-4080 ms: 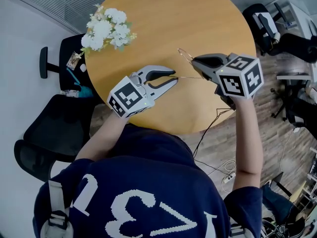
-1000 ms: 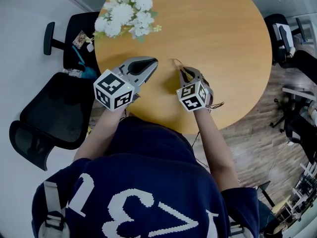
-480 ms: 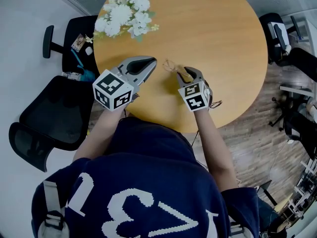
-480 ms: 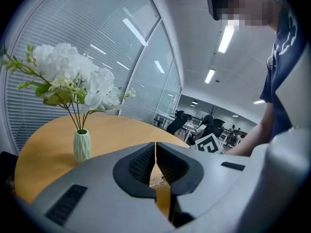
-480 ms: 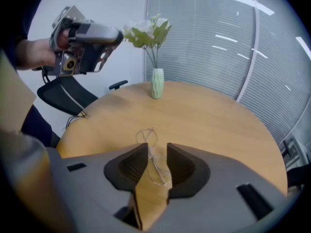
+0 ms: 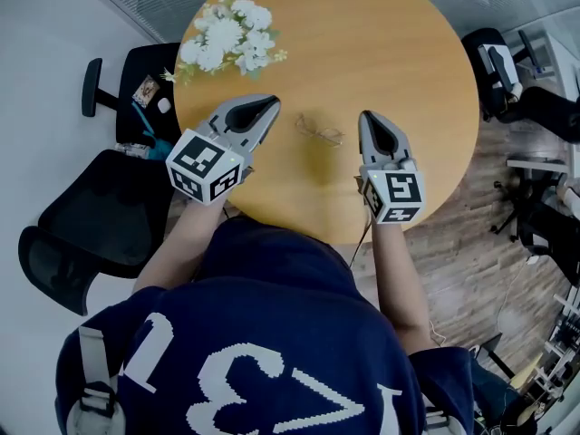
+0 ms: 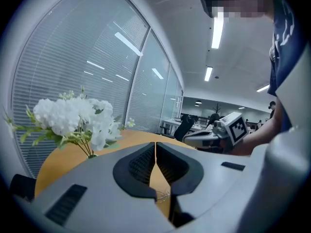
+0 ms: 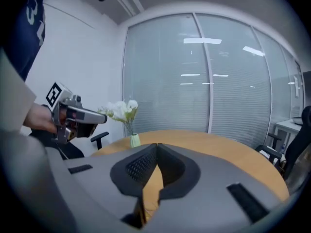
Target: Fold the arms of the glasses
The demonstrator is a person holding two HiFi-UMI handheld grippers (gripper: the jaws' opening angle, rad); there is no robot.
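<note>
The thin wire-framed glasses (image 6: 319, 131) lie on the round wooden table (image 6: 399, 53), between my two grippers and touched by neither. How their arms lie is too fine to make out. My left gripper (image 6: 272, 102) hovers to their left, jaws shut and empty. My right gripper (image 6: 365, 116) hovers to their right, raised above the table, also shut with nothing in it. In the left gripper view a bit of the glasses (image 7: 163, 195) shows under the shut jaws of the left gripper (image 7: 155, 143). The right gripper view shows only the shut right gripper (image 8: 157, 144).
A vase of white flowers (image 6: 231, 34) stands at the table's far left. Black office chairs stand left of the table (image 6: 91, 207) and at its right (image 6: 494, 62). The table's near edge runs just under both hands.
The right gripper has drawn back from the glasses, risen and shifted right, leaving them on the table. The left gripper has lifted a little.
</note>
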